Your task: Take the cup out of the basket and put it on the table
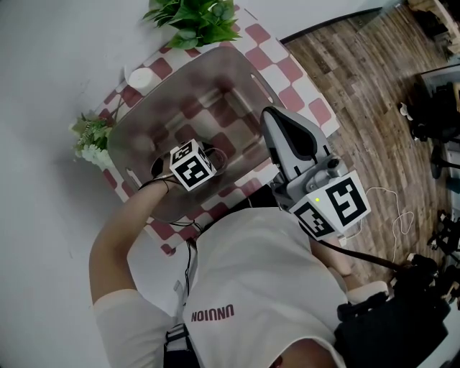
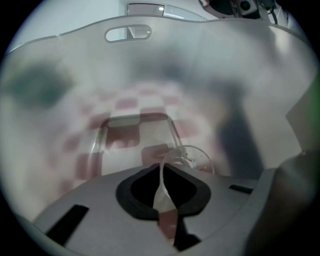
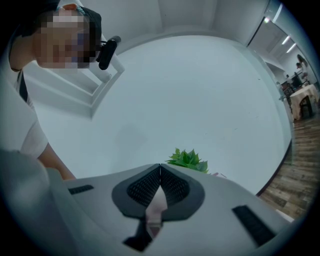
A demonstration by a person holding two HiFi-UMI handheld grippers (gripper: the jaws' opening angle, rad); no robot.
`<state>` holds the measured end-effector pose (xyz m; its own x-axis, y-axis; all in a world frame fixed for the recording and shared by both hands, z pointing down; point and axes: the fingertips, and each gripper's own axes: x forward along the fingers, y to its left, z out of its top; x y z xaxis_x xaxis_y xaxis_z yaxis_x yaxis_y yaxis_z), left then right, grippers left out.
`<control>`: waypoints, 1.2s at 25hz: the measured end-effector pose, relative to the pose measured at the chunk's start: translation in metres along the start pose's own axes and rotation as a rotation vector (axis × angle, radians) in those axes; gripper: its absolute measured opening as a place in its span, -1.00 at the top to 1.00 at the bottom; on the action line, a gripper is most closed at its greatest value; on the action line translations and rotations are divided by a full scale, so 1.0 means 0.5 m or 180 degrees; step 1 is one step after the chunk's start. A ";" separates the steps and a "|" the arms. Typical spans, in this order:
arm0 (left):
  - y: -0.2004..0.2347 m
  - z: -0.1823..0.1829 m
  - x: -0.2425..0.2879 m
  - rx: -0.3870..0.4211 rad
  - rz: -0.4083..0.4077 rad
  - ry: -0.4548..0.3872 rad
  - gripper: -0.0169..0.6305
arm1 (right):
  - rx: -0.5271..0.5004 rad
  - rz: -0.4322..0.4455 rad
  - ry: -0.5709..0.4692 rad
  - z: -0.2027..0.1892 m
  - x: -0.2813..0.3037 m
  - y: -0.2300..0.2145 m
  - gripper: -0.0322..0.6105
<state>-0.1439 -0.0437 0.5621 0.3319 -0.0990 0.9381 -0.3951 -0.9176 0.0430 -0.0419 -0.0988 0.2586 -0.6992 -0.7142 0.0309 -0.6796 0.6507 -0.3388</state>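
Note:
A translucent grey basket stands on the red-and-white checked table. My left gripper reaches down inside it; its marker cube hides the jaws and the cup in the head view. In the left gripper view the left gripper is shut on the wall of a clear plastic cup, which sits low in the basket near its floor. My right gripper hangs above the basket's near right side, away from the cup. In the right gripper view the right gripper is shut and holds nothing.
A leafy green plant stands at the table's far end, also seen past the right jaws as the plant. A small flowering sprig and a white round lid lie left of the basket. Wooden floor lies to the right.

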 end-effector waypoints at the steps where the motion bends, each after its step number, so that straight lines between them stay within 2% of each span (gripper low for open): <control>1: 0.000 0.000 -0.001 0.0031 0.0002 0.0016 0.84 | -0.0002 -0.0006 0.0004 0.000 -0.001 -0.001 0.85; 5: 0.001 0.005 -0.009 0.0101 0.0015 0.0031 0.84 | -0.0023 0.0001 0.0020 0.001 -0.004 -0.001 0.85; 18: 0.039 0.034 -0.060 -0.0154 0.0173 -0.0165 0.84 | -0.0075 -0.0015 -0.0001 0.007 -0.013 0.007 0.85; 30: 0.062 0.085 -0.119 -0.0363 0.0441 -0.0572 0.84 | -0.0066 -0.0025 -0.0028 0.007 -0.024 0.016 0.85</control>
<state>-0.1392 -0.0825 0.4931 0.4106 -0.2970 0.8621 -0.5381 -0.8422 -0.0338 -0.0381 -0.0862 0.2522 -0.6919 -0.7216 0.0251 -0.6896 0.6501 -0.3189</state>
